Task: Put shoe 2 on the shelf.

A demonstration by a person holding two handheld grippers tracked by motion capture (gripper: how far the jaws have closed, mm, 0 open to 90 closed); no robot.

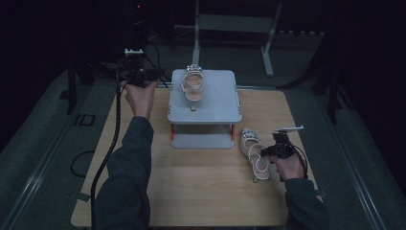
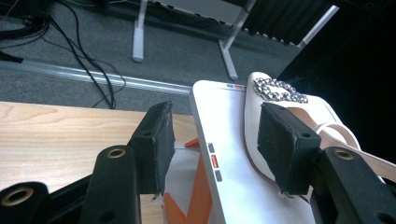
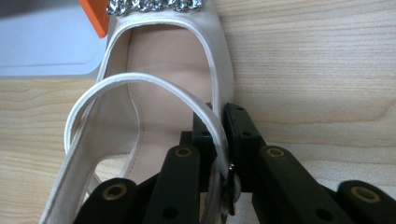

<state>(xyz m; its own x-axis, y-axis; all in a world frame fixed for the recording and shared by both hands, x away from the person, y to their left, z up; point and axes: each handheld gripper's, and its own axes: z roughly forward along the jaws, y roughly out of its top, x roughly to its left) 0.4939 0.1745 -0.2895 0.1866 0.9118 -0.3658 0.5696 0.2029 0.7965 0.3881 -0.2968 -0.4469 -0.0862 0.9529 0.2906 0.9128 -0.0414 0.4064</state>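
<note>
- Right gripper view: the right gripper (image 3: pixel 217 140) is clamped on the ankle strap (image 3: pixel 140 81) of a cream sandal (image 3: pixel 159 51), the thin strap pinched between the two black pads low in the frame, just right of centre.
- Beyond the jaws, that sandal lies on the wooden bench (image 3: pixel 317 60); its jewelled toe trim (image 3: pixel 154 4) touches the top edge of the frame, beside an orange post and the grey base of a stand at upper left.
- High view: the right gripper (image 1: pixel 273 149) sits at lower right of the frame, at the sandal (image 1: pixel 253 153) lying just right of the grey two-level stand (image 1: pixel 210 103).
- A second sandal (image 1: pixel 193 86) rests on the stand's top plate, in the upper centre.
- Left gripper view: the left gripper (image 2: pixel 215 140) stands fairly wide with nothing pinched; its pads straddle the stand's near edge (image 2: pixel 219 140), the right-hand pad over the second sandal (image 2: pixel 280 93).
- High view: the left gripper (image 1: pixel 141 74) is at upper left, beside the stand.
</note>
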